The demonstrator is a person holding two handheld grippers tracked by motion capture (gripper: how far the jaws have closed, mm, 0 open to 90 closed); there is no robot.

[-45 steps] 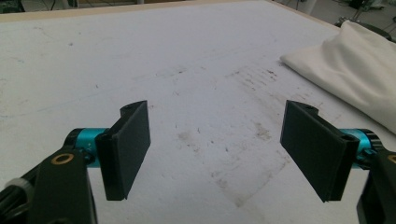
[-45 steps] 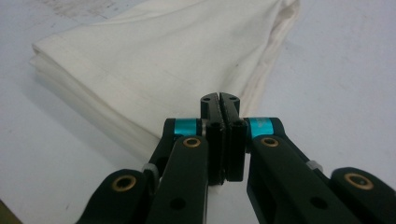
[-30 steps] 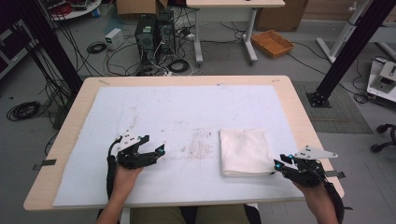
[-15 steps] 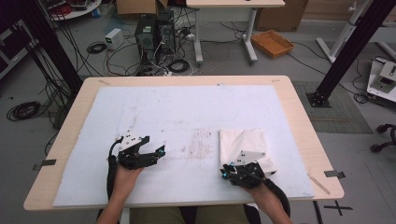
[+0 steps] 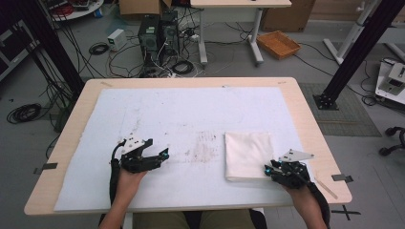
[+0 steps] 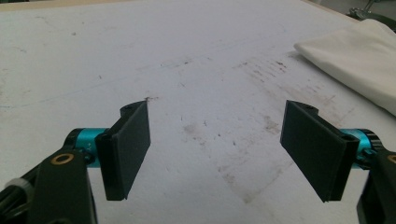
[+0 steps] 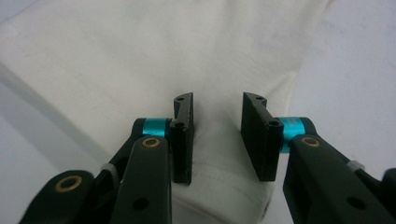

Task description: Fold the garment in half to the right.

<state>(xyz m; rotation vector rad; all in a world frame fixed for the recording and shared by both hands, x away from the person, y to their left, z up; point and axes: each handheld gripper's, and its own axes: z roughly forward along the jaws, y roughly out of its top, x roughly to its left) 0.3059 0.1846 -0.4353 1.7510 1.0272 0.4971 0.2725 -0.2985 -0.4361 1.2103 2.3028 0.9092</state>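
No lettering, label, brand, number or sign can be read anywhere in these views. The white table cover (image 5: 191,119) carries only brownish smudges and scuff marks, not writing. The folded white cloth (image 5: 248,155) bears no tag or print. The black jaws and teal fittings in the gripper views show no markings. The computer towers (image 5: 155,36) and the small white box (image 5: 117,38) on the floor beyond the table are too small and blurred to read.

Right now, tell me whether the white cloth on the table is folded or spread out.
Folded. The white cloth lies as a compact rectangle with stacked layers along its near edge, and a stitched hem doubles over beneath the right gripper.
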